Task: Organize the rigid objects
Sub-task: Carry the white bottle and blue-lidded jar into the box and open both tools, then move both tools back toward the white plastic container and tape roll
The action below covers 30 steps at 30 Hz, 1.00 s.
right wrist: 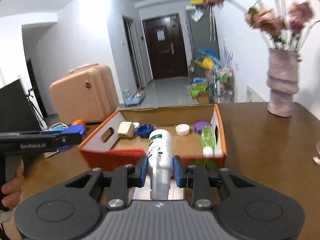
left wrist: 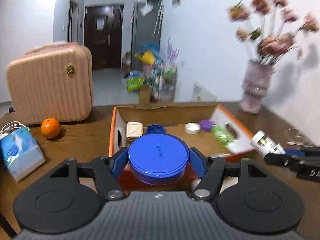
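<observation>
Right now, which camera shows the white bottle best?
The right wrist view: the white bottle fills the centre, clamped between the right gripper fingers. The left wrist view shows only its blurred far end at the right edge.

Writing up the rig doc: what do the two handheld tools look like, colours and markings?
Both match: a grey ribbed body with a small white logo, two black round discs at the sides, black linkage arms on silver pivots, blue fingers. That holds for the left tool and the right tool. From the side, the left one shows white "GenRobot.AI" lettering and a black handle.
</observation>
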Tool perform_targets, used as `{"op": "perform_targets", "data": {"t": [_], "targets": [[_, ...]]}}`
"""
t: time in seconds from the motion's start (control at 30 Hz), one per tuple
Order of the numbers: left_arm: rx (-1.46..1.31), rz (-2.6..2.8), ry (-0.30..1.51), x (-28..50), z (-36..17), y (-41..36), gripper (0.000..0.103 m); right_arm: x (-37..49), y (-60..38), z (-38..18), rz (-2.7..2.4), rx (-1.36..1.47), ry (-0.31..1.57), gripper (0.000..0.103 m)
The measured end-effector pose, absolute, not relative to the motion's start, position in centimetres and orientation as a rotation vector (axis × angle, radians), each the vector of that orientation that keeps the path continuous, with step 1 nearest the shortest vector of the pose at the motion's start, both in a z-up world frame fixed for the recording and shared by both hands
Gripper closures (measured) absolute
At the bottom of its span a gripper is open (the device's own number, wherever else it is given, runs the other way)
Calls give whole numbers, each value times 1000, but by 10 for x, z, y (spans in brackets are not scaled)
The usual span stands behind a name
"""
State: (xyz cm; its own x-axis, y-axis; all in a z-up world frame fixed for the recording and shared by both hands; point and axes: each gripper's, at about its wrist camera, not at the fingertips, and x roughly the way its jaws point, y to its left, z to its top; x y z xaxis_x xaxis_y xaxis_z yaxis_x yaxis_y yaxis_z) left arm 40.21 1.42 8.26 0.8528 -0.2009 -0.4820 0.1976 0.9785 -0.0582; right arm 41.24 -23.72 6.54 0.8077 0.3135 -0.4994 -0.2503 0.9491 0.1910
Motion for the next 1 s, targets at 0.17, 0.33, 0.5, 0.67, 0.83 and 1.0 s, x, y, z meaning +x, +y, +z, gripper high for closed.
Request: {"op": "perform_targets", "data": {"t": [0.17,0.33,0.5,0.67,0.83,1.0], "targets": [[54,-174,636,502,69,8,36,521,-222,53,259,-23,704,76],[158,-150,715,557,39,-3,36,581,-203,31,187,-163,813,76],[186,-140,771,580,20,-3,34,595,-190,10,121,-293,873,76],[192,-161,769,580,11,-3,29,591,-188,10,144,-280,869,63],[167,-177,782,580,18,-3,28,585,-194,33,141,-277,836,59],[129,-166,734,562,54,6,27,557,-204,78,152,-248,757,53]]}}
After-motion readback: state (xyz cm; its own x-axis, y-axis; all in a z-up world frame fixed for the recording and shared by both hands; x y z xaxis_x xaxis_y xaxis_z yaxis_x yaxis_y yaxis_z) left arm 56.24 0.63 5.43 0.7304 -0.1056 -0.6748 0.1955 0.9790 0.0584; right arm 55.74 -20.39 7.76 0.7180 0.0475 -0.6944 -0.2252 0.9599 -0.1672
